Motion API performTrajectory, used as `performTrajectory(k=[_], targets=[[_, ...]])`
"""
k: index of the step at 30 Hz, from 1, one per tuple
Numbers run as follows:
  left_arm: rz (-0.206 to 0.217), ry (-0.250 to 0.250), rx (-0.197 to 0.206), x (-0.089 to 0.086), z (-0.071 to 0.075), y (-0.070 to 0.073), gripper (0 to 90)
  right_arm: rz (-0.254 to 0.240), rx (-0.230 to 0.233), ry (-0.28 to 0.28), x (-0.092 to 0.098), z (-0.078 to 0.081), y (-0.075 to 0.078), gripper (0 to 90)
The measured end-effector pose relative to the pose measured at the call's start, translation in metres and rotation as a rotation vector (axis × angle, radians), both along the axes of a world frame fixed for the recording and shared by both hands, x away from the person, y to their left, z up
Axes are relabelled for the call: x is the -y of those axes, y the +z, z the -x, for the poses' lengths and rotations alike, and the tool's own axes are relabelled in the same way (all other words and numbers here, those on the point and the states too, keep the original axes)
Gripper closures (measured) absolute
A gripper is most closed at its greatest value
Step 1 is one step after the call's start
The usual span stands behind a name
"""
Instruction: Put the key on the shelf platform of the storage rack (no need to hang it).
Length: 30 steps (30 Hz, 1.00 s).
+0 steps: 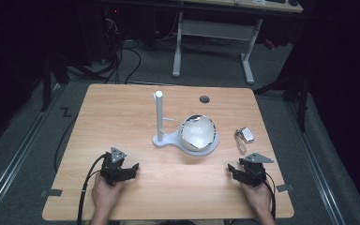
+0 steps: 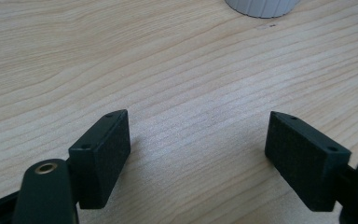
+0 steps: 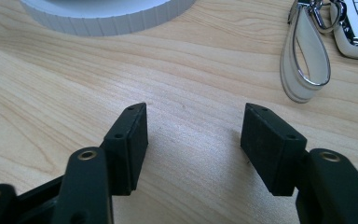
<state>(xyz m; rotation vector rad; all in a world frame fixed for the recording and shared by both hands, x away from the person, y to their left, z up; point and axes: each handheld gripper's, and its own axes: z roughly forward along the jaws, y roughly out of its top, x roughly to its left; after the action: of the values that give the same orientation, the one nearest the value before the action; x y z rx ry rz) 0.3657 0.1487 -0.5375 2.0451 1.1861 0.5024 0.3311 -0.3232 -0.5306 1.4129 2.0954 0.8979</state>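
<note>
Left gripper (image 1: 132, 167): rests low on the table (image 1: 122, 117), near-left edge, held from behind by the left hand (image 1: 105, 193); forearm enters from bottom. Fingers (image 2: 103, 156) wide apart, nothing btwn them, aimed fwd-right toward the stand.

Right gripper (image 1: 231, 169): near-right on table, right hand (image 1: 257, 196) gripping from behind. Fingers (image 3: 272, 147) apart, empty, bare wood btwn them.

White stand (image 1: 166, 138): table centre, upright post on round base; a shiny bowl-like item (image 1: 198, 132) sits on the base, right of post.

Key fob (image 1: 247, 135) w/ strap: flat on table, right of stand, just ahead of right gripper, not touching it.
</note>
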Motion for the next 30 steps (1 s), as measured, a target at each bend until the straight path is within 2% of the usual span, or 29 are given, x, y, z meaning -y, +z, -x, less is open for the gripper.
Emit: performTrajectory(k=[18,22,23,24,30], targets=[[-0.001,0.0,0.0,0.0,0.0,0.0,22.6,-0.048,-0.006,-0.032,0.003,0.005,0.002,43.3],[-0.001,0.0,0.0,0.0,0.0,0.0,22.6,-0.061,0.006,-0.046,0.005,0.009,0.006,44.0],[-0.001,0.0,0.0,0.0,0.0,0.0,22.6,-0.053,0.043,-0.049,0.006,0.013,0.009,46.2],[0.0,0.0,0.0,0.0,0.0,0.0,22.6,-0.052,0.052,-0.052,0.007,0.014,0.011,46.3],[0.0,0.0,0.0,0.0,0.0,0.0,22.6,-0.068,0.051,-0.083,0.013,0.016,0.014,47.0]])
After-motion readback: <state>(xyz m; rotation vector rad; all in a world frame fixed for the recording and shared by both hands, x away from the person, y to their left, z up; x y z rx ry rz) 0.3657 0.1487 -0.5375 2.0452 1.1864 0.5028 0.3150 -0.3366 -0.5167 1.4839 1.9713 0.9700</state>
